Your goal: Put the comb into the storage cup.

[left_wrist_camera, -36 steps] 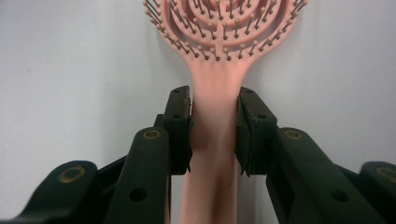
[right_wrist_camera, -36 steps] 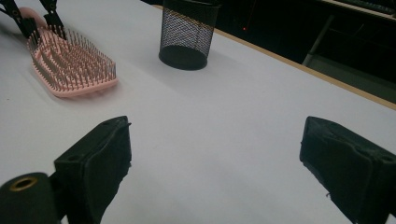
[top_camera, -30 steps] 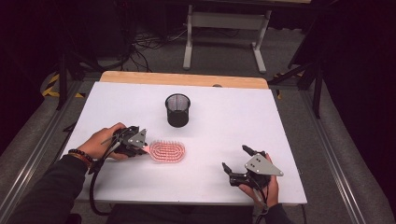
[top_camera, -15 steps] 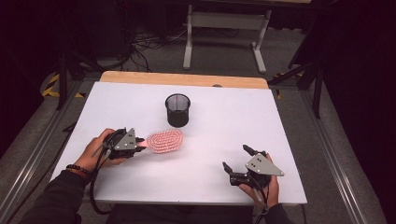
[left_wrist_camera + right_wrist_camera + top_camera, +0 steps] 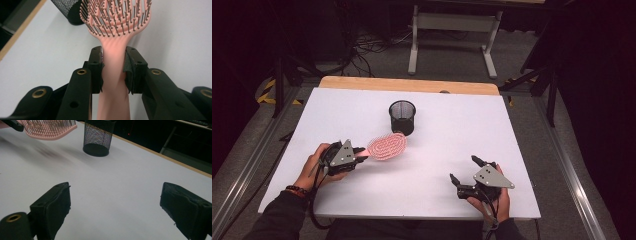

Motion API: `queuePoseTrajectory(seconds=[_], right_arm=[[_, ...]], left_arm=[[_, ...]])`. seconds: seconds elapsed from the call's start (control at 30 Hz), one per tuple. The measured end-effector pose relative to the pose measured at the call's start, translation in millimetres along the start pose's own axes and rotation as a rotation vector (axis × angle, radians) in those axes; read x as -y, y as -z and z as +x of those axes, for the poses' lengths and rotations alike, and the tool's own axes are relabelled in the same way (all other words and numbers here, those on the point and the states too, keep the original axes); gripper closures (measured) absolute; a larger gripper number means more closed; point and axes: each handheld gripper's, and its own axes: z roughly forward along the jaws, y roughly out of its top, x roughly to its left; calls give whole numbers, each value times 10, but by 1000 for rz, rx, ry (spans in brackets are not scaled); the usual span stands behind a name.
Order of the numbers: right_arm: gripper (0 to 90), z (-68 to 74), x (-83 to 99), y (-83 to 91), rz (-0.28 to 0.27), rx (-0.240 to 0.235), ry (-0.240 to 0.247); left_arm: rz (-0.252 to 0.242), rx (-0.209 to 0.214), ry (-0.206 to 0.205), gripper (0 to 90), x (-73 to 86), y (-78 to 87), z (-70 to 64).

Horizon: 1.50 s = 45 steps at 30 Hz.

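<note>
left tool (image 5: 360, 153) clamps the pink hairbrush (image 5: 386, 146) by its handle, head lifted toward the mesh cup (image 5: 402, 117) at worktop (image 5: 512, 150) centre-rear. left gripper view shows bristles facing its camera. right tool (image 5: 464, 173), released, rests near the front right corner.

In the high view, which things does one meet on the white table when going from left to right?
Left gripper, shut on the pink plastic hairbrush → black wire-mesh cup → right gripper, jaws open.
</note>
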Motion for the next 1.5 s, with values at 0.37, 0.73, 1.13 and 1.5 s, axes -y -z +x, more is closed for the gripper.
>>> queuePoseTrajectory(seconds=[0.37,0.73,1.13,1.5], right_arm=[[102,1,14,-37,12,-12,-3],[103,58,-17,-64,1,-21,10],[72,113,-165,-126,-62,-79,-31],[70,234,-420,-289,-105,-173,-90]], left_arm=[[-91,-27,-15,697,-78,61,-151],[-154,-43,-20,697,-149,82,-235],[-211,-67,7,697,-177,85,-252],[-251,-89,28,697,-252,28,-334]])
